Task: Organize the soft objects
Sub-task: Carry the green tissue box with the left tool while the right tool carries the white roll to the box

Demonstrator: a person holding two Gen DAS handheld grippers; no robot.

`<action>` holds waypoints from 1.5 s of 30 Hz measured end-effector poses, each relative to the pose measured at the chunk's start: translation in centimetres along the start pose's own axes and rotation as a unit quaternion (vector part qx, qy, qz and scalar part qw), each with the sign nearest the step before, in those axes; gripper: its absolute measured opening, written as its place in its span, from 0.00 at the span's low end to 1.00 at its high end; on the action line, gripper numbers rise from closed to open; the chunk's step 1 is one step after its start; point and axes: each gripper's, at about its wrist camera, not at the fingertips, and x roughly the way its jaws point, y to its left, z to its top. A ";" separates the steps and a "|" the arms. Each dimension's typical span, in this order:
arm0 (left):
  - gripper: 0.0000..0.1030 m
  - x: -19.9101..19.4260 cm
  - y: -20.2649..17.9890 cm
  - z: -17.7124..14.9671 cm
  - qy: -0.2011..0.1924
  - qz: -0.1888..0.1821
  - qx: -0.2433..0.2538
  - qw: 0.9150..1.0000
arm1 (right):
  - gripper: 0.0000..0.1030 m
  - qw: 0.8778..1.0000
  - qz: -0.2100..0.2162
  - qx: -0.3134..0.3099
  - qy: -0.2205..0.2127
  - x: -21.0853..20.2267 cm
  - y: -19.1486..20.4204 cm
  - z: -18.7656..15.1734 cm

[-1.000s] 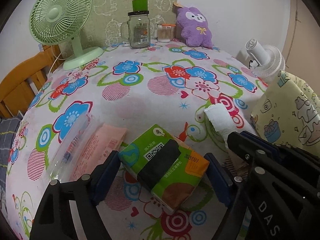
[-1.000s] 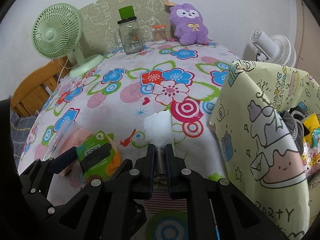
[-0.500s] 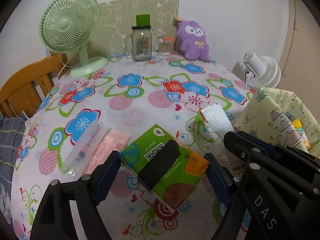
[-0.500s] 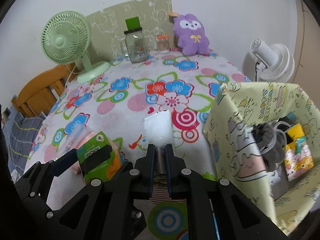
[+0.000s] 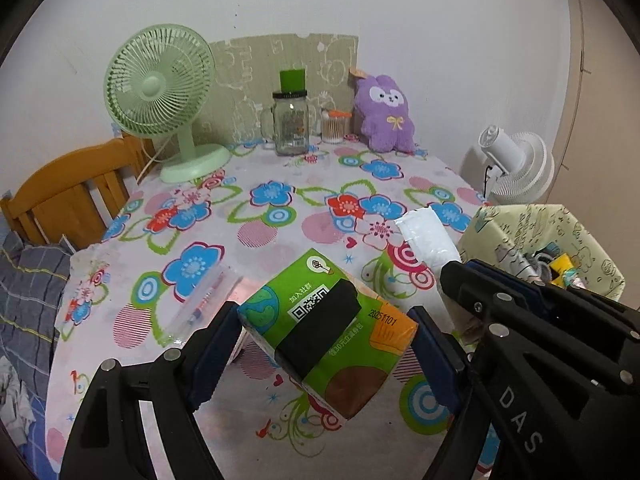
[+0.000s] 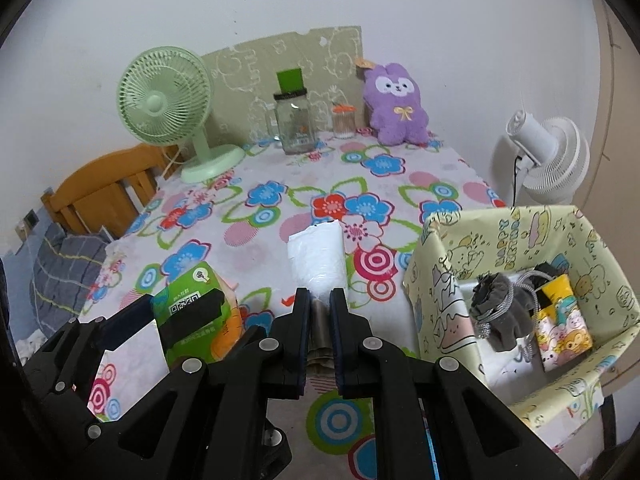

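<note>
My left gripper [image 5: 324, 344] is shut on a green tissue pack [image 5: 328, 328] with a black band, held above the flowered tablecloth [image 5: 280, 208]. The pack also shows in the right wrist view [image 6: 196, 312]. My right gripper [image 6: 320, 308] is shut on a white soft packet [image 6: 318, 256], also held above the table; it shows in the left wrist view [image 5: 428, 240]. A yellow-green cartoon-print box [image 6: 452, 264] stands open at the right, holding a grey drawstring pouch [image 6: 500, 312] and a small colourful pack [image 6: 560, 320].
A clear plastic sleeve [image 5: 200, 304] and a pink pack lie on the cloth at the left. At the back stand a green fan [image 5: 160, 92], a glass jar [image 5: 290, 120], a cotton-swab tub [image 5: 334, 126] and a purple plush [image 5: 386, 114]. A white fan [image 6: 548, 160] and a wooden chair [image 5: 68, 196] flank the table.
Both grippers have risen and pulled back with their packs, so more of the table shows. The open inside of the printed box has come into view at the right.
</note>
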 end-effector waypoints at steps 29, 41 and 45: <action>0.82 -5.6 -4.0 2.7 -0.059 -0.026 0.041 0.997 | 0.12 0.998 0.010 -0.034 -0.058 -7.1 -1.8 2.4; 0.82 -4.4 -7.5 3.6 -0.062 -0.046 0.060 0.995 | 0.12 0.998 -0.002 -0.021 -0.065 -7.2 -5.6 3.0; 0.82 -4.0 -8.8 3.9 -0.062 -0.053 0.069 0.994 | 0.12 0.998 -0.009 -0.014 -0.066 -7.2 -7.0 3.2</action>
